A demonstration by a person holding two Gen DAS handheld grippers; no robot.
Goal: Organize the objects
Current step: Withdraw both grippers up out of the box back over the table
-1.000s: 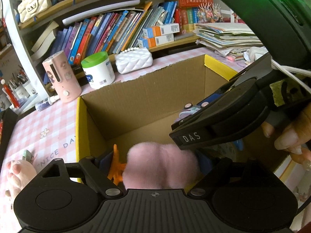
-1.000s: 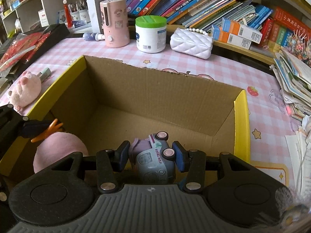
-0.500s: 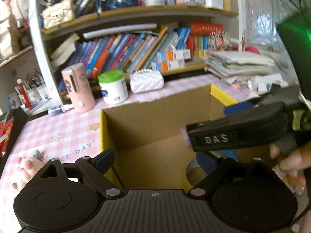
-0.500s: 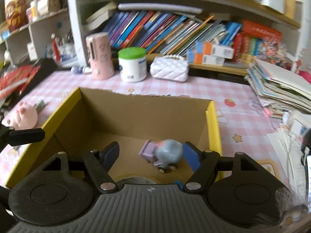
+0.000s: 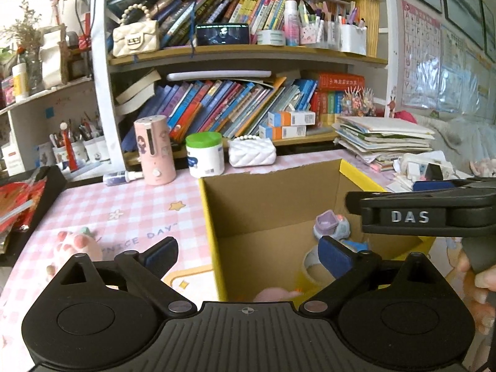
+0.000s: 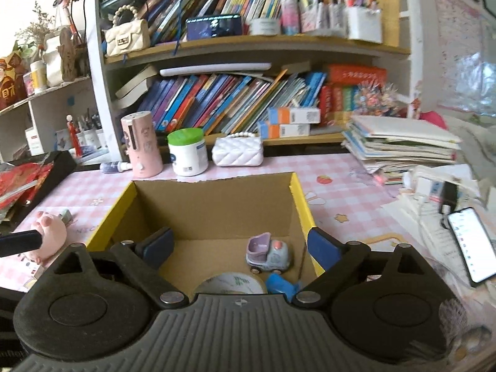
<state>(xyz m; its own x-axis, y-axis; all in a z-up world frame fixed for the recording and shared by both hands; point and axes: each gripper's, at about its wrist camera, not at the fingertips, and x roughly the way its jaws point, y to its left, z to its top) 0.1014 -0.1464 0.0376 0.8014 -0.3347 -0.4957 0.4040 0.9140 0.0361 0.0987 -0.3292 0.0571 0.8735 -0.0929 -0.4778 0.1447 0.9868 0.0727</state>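
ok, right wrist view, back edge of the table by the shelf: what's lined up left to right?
Small blue bottle lying down → pink cylinder with a cartoon figure → white jar with green lid → white quilted purse with pearl handle → stack of books and papers.

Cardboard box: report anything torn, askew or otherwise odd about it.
The cardboard box has a ragged, torn far rim. Inside, the toy car stands upright beside a tape roll. A pink pig plush lies outside on the tablecloth.

Toy car (image 6: 269, 254) lies inside cardboard box (image 6: 214, 198).
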